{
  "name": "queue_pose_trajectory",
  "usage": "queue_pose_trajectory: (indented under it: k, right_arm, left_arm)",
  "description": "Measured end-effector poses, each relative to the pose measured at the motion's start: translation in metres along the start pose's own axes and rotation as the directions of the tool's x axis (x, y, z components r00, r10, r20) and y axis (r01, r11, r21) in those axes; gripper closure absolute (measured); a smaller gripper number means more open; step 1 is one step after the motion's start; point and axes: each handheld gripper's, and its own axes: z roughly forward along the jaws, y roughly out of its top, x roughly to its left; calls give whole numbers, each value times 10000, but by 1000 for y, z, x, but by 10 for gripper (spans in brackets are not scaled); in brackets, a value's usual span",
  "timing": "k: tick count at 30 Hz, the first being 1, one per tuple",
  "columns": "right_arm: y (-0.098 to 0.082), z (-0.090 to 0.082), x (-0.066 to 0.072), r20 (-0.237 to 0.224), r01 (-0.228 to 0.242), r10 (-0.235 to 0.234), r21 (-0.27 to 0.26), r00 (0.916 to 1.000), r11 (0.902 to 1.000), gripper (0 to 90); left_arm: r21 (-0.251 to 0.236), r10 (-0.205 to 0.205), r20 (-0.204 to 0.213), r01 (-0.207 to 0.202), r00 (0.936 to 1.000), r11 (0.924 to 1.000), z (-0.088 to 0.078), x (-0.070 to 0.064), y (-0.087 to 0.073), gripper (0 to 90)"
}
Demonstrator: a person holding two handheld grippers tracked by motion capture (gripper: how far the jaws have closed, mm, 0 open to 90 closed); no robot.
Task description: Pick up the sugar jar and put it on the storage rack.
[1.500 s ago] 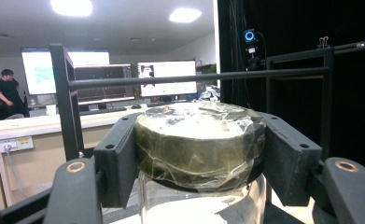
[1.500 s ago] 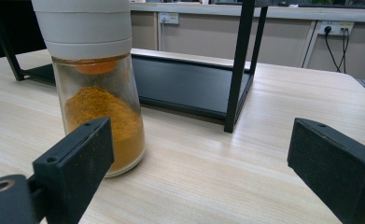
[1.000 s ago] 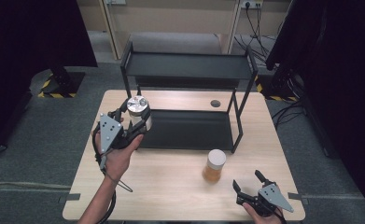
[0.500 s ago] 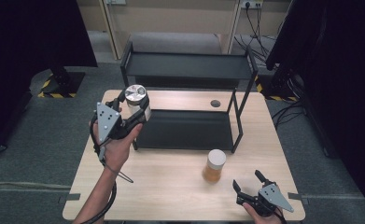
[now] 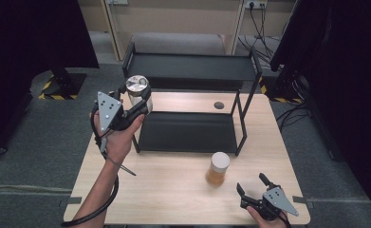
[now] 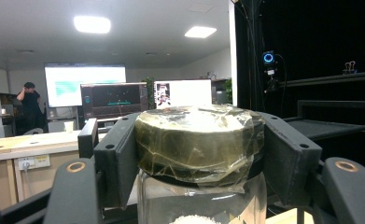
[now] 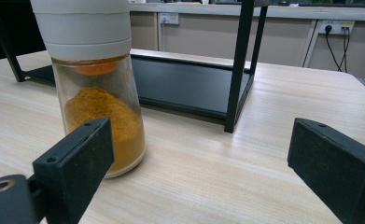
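Note:
A clear glass jar (image 5: 139, 94) with a silver, tape-wrapped lid (image 6: 200, 140) and white grains inside is held in the air at the left end of the black two-tier rack (image 5: 189, 71). My left gripper (image 5: 134, 105) is shut on it, jaws clamped on either side of the lid. A spice jar (image 5: 218, 168) with a white cap and orange powder stands upright on the wooden table (image 5: 169, 190) in front of the rack. My right gripper (image 5: 251, 185) rests open near the table's front right edge, the spice jar (image 7: 96, 79) ahead of its left jaw and untouched.
The rack's lower shelf (image 5: 188, 132) lies flat on the table, its upper shelf above and behind. A small dark round hole (image 5: 219, 105) marks the table's far side. Black curtains hang left and right; wall sockets and cables (image 5: 254, 9) sit beyond the table.
My left gripper has lifted the silver-lidded jar upward and slightly away, toward the rack's upper left corner. The right gripper and the spice jar have stayed where they were.

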Motion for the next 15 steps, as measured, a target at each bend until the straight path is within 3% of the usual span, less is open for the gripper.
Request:
queue_pose_trajectory:
  k: [15]
  right_arm:
    - [0, 0, 0, 2, -20, 20, -3, 10000, 10000, 74]
  left_arm:
    - [-93, 76, -113, -77, 9999, 9999, 21, 1, 17, 346]
